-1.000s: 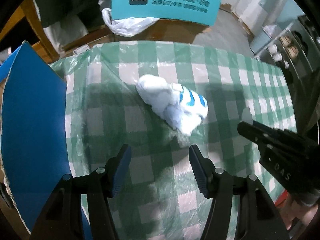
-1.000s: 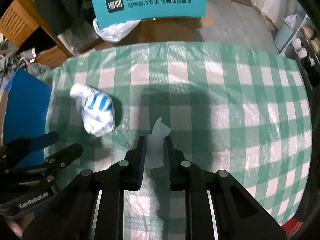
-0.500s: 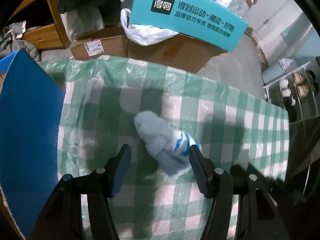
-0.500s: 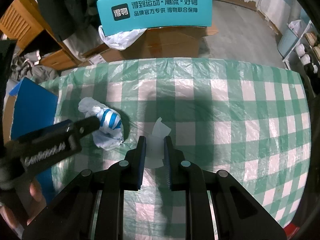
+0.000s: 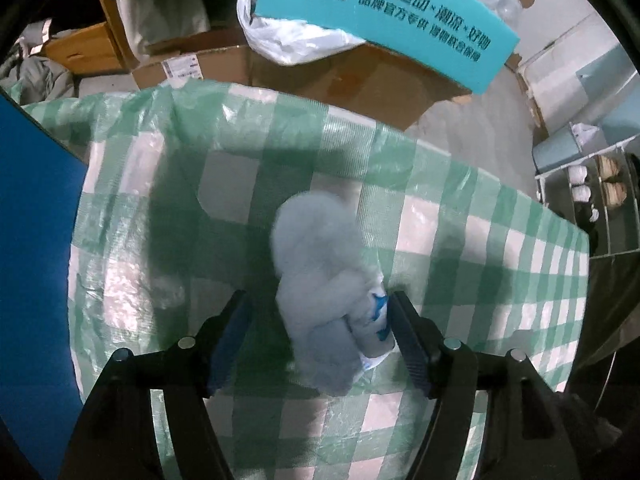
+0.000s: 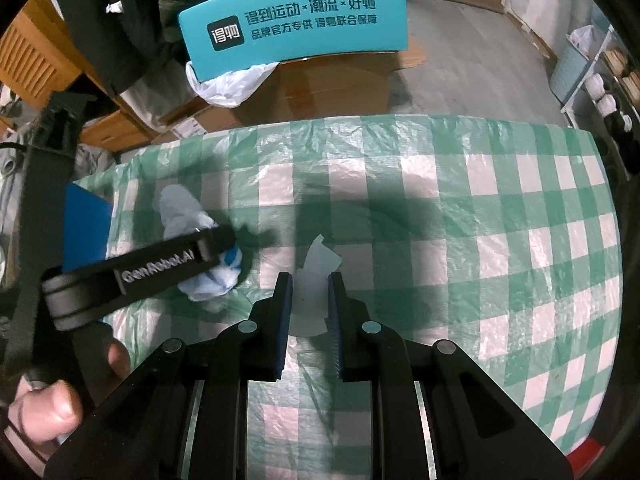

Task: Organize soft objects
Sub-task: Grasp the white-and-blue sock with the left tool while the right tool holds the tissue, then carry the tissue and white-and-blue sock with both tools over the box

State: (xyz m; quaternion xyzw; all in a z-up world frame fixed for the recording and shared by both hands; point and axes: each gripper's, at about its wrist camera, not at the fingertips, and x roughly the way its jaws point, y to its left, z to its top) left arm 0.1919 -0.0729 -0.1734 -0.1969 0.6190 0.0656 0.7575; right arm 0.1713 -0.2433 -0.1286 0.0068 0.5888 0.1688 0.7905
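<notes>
The sock bundle is a soft, lumpy roll of pale knit fabric with blue stripes near one end. It lies on the left part of the table, on a thin, crinkled plastic tablecloth printed in green and white checks. In your left wrist view, the left gripper has its jaws spread wide, one on each side of the bundle. The right-hand blue ribbed pad sits just beside the striped end; you cannot tell whether it touches. The other pad stands apart from the fabric.

In your right wrist view, the right gripper has its jaws drawn close together on a thin white sheet, flat and translucent, with a torn, pointed upper edge. The same view shows the left gripper's black finger lying across the bundle.

A smooth blue board borders the left edge of the cloth. Beyond the far edge stand a teal box with dark printed characters, brown cardboard cartons and a crumpled white plastic bag.
</notes>
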